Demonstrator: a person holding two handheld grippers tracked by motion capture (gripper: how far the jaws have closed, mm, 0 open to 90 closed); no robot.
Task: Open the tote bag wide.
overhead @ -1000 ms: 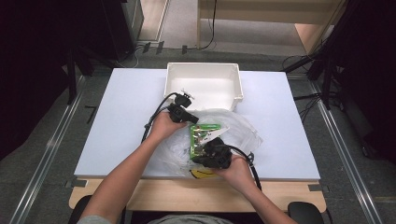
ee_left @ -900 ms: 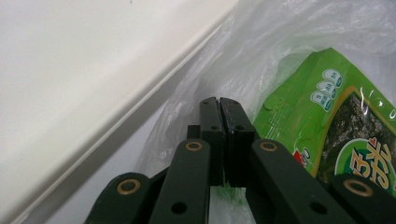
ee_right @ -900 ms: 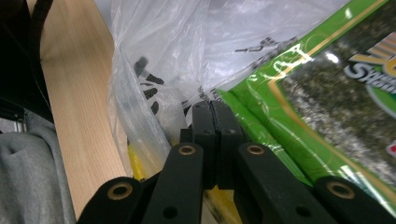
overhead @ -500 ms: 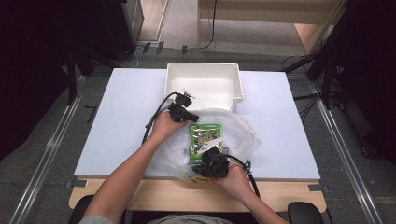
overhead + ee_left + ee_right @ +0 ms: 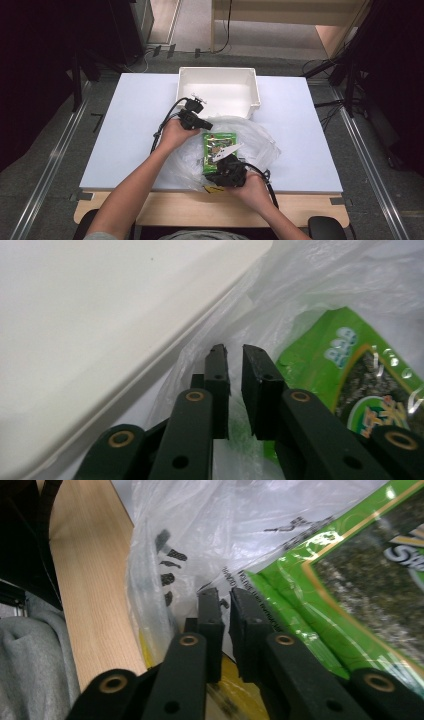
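Plastic: thin clear crinkled plastic bag (image 5: 250, 145) lies on my white table (image 5: 130, 135), in front of the empty white rectangular plastic bin (image 5: 218, 91).
Left claw: my left claw (image 5: 234, 357) sits at the bag's far edge, just beside the bin wall; its jaws are nearly together with film between them, so I judge it pinches the bag.
Right claw: my right claw (image 5: 223, 600) is at the bag's near edge by the light wooden table lip (image 5: 90, 585); jaws almost closed on a fold of film, gripping the bag as far as I can tell.
Packet: the flat green foil snack packet (image 5: 218, 150) lies inside the bag, between my 2 claws.
Risk 1: the film is slack and slippery, so a shallow pinch could slide out if I pull.
Risk 2: pulling the 2 edges apart hard could tear the film.
Risk 3: my right claw could catch the packet's green edge with the film and drag it toward the table lip.
Writing: black print on the bag near my right claw is blurred and unreadable; the packet's white lettering is cut off, no brand legible.
Yellow mark: a yellow and black label (image 5: 214, 189) under the bag, too small to read.
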